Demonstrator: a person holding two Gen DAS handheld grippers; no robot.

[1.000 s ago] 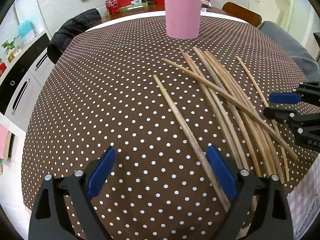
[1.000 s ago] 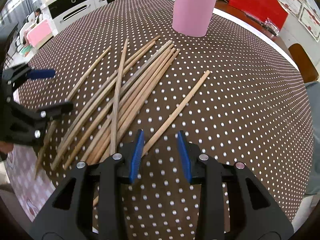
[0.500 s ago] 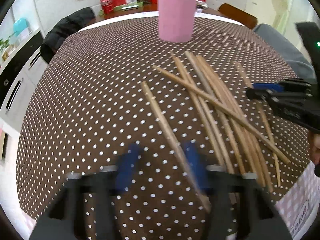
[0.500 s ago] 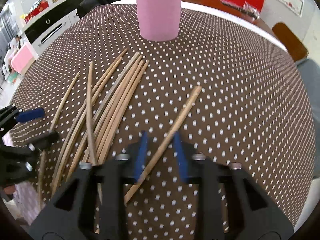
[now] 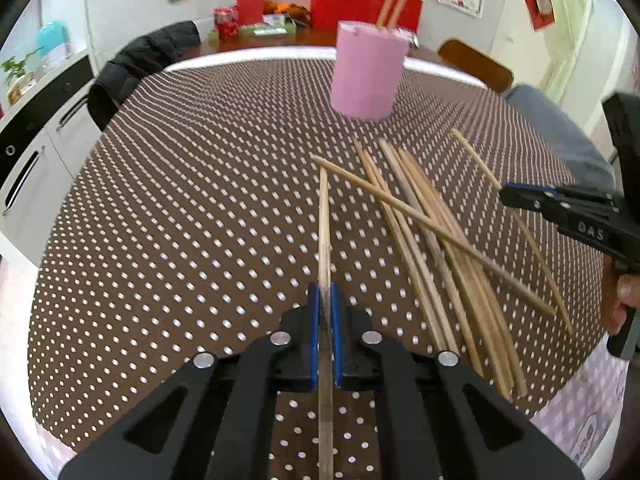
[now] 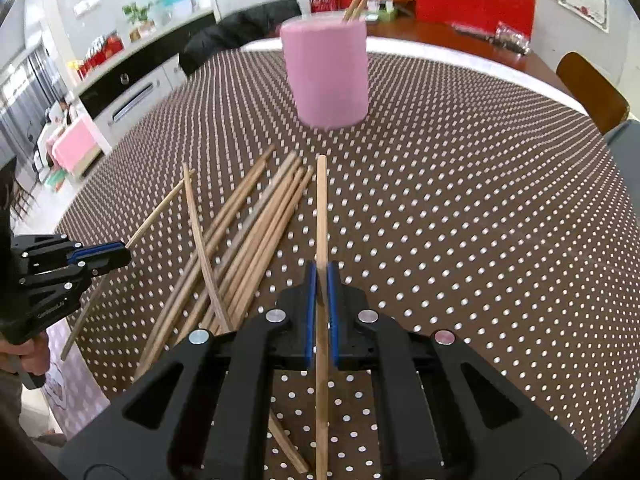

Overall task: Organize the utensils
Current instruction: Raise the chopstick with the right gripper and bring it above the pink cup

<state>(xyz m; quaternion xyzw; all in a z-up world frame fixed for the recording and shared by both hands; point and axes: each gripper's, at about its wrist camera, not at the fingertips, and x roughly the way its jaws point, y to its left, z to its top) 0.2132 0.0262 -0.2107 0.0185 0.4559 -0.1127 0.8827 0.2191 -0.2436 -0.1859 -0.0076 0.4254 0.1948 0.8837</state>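
A pink cup holding two chopsticks stands at the far side of the brown polka-dot table; it also shows in the right wrist view. Several wooden chopsticks lie in a loose pile, also seen in the right wrist view. My left gripper is shut on one chopstick that points toward the cup. My right gripper is shut on another chopstick, lifted and pointing toward the cup. Each gripper shows in the other's view, at the right and at the left.
A dark jacket hangs over a chair at the far left. Red boxes sit on a counter behind the table. A wooden chair stands at the far right. White cabinets line the left.
Both grippers have closed, each on a single chopstick, and lifted it. Both now point toward the pink cup, which looks nearer.
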